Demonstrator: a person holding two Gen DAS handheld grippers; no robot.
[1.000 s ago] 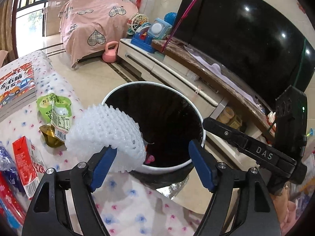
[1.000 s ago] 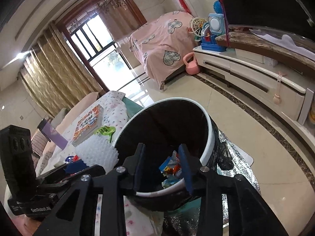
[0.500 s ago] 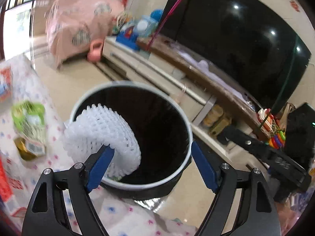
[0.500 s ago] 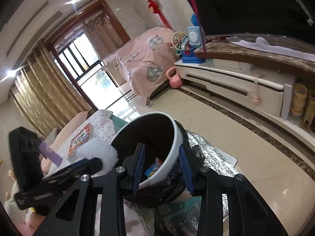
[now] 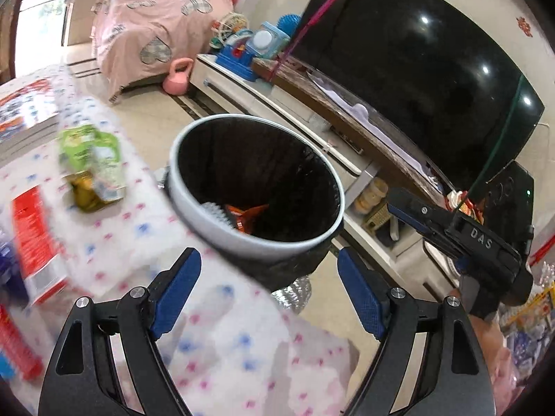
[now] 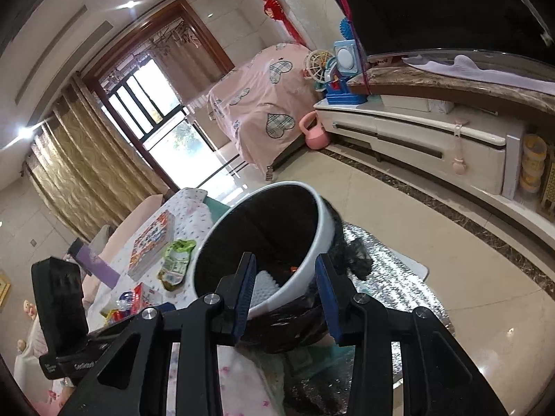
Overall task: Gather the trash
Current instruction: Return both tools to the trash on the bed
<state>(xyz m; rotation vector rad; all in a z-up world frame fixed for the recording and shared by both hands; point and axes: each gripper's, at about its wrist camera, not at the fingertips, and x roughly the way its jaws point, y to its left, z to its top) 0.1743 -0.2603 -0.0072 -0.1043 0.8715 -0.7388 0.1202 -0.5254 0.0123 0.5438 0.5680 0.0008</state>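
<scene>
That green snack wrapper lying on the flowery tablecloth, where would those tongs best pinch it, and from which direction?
Probably from above. The green wrapper lies flat and crumpled on the tablecloth, so its raised, puckered top edge is likely the best place to pinch. The left tongs are open and empty, and nearest to it. The picture is blurred, so finer folds cannot be made out.

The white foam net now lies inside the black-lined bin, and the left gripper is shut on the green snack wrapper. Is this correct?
Not quite. The white foam net does lie inside the bin, but the left gripper is open and holds nothing; the green snack wrapper lies on the table, as the left wrist view shows.
</scene>
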